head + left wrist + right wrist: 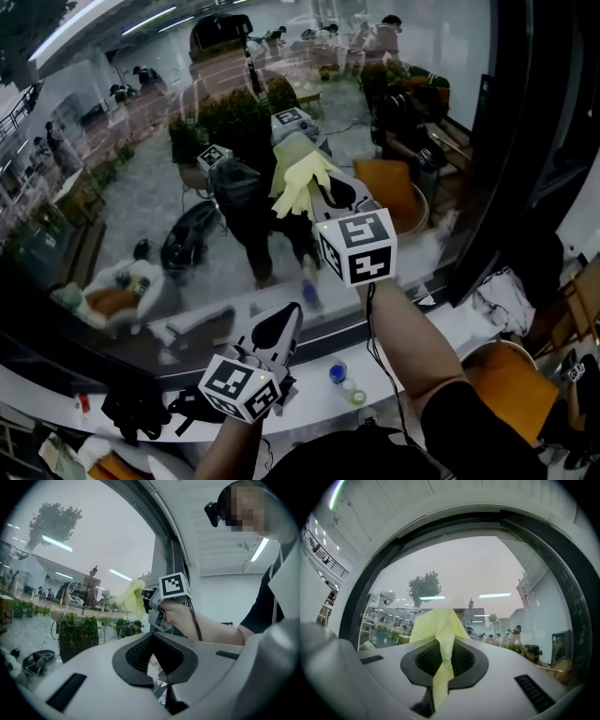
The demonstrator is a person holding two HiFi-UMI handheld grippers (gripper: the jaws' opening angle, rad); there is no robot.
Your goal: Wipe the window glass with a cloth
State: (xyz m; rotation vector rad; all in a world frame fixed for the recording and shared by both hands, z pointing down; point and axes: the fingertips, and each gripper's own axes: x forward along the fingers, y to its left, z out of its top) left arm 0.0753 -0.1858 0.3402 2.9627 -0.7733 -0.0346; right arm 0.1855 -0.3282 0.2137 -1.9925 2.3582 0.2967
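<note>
My right gripper [317, 192] is clamped on the yellow cloth [298, 176], upper centre of the head view, up at the window glass [122, 159]. I'd press the cloth flat and sweep in even, overlapping strokes. My left gripper [281, 326], lower centre, is closed on nothing.

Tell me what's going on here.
A person stands at a large window with a claw in each hand. The right claw is shut on a yellow cloth and holds it up against the window glass, so wiping looks under way. The left claw hangs lower, above the white sill, shut with nothing in it.
</note>
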